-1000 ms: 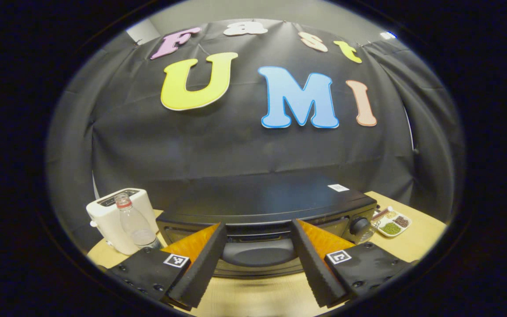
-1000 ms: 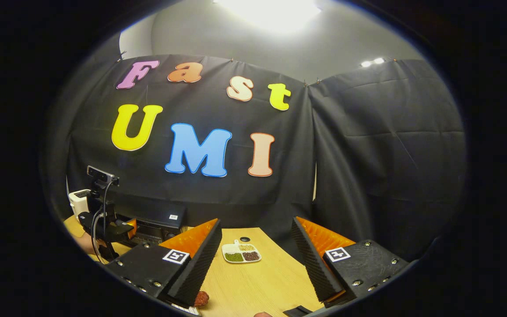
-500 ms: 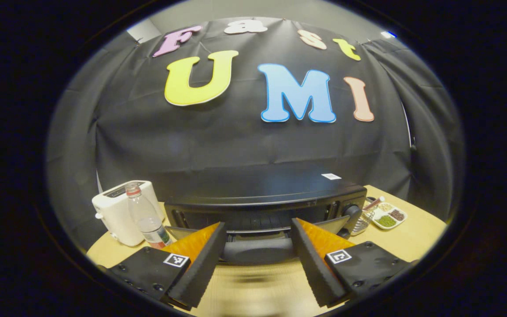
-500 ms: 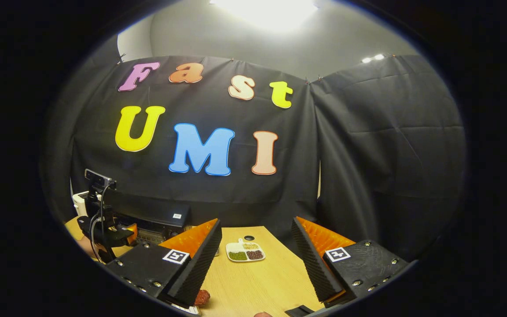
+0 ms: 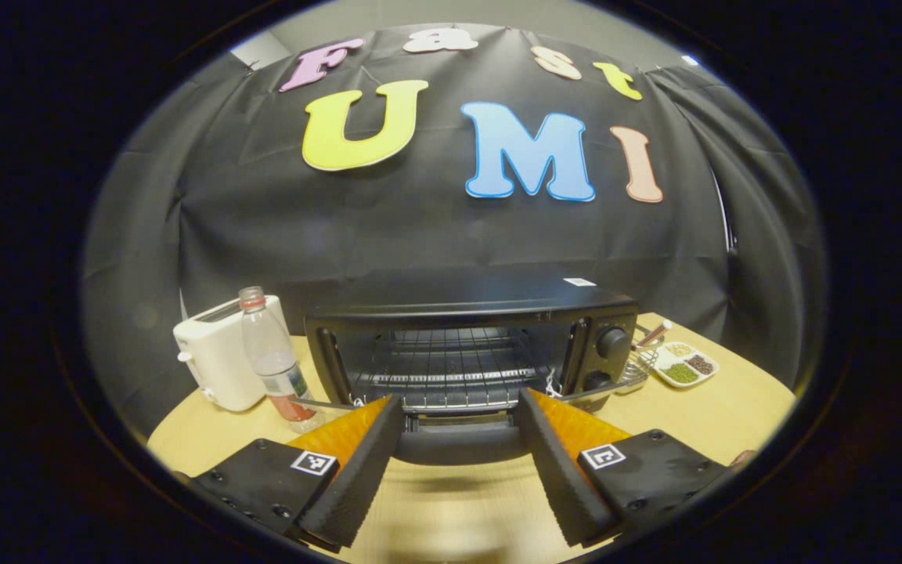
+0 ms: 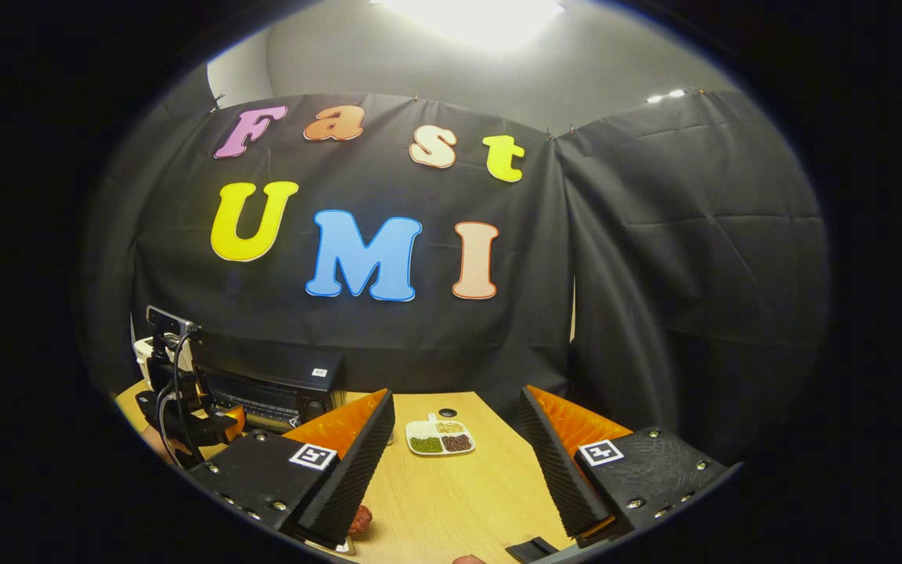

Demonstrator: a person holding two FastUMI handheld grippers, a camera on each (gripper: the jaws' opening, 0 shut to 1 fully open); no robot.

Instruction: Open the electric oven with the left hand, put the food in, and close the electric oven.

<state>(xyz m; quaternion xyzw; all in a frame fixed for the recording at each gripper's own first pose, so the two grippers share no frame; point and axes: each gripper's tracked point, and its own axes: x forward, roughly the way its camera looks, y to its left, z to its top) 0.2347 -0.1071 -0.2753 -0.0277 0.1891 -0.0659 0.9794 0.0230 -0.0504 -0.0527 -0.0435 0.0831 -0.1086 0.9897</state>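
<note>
I find the electric oven (image 5: 467, 345) door lowered between my left gripper (image 5: 457, 478)'s spread fingers, right gripper (image 6: 457, 478) likewise agape, oven's top sticker (image 5: 579, 282) illegible.

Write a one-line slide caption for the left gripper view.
Left gripper, jaws apart, faces the electric oven with its door pulled down and wire rack exposed.

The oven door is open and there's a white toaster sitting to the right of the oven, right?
Not quite. In the left gripper view the white toaster sits to the left of the oven, beside a plastic bottle. The oven door is indeed open.
</note>
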